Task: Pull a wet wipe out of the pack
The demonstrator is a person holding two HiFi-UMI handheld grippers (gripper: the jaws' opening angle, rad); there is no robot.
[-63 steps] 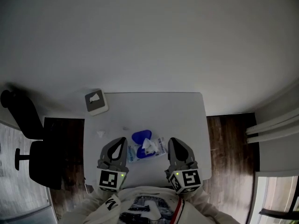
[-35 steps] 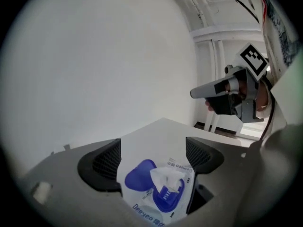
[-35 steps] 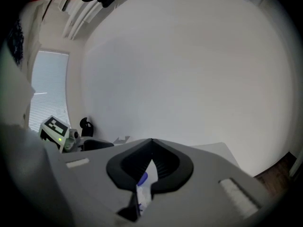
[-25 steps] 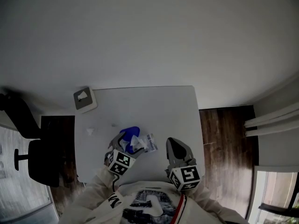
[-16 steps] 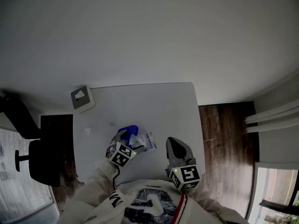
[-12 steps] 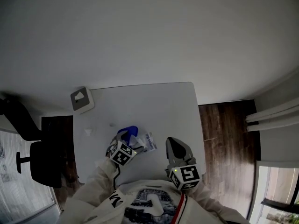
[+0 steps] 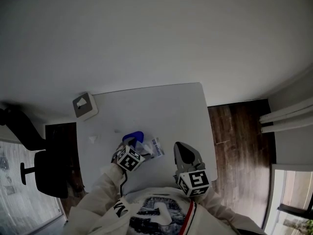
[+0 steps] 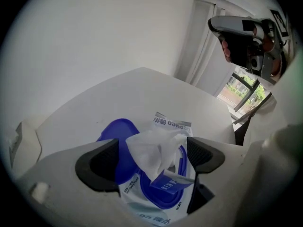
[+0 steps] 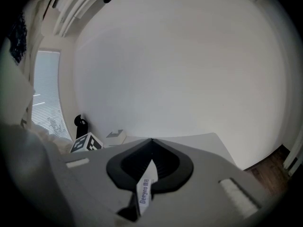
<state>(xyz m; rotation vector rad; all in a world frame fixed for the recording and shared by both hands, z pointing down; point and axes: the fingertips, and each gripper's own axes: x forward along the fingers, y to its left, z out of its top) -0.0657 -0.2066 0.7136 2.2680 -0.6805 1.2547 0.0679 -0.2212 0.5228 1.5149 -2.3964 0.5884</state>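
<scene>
The pack [image 8: 173, 123] lies near the front edge of the table [image 7: 161, 106], a little left of centre, its blue lid [image 8: 115, 135] flipped open to the far left and a tuft of wet wipe [image 8: 156, 143] standing up from the opening. The left gripper [image 8: 152, 161] hangs over it with jaws spread wide, one pad either side of the tuft, apparently not touching it. For a clean pinch I would sink lower so the pads meet the thick middle of the tuft rather than its thin top, close squarely, then draw straight up slowly. The pack looks light and may lift; the right gripper [image 9: 151, 145], apart at the near right with jaws closed on a thin printed strip [image 9: 146, 189], could pin its right end
</scene>
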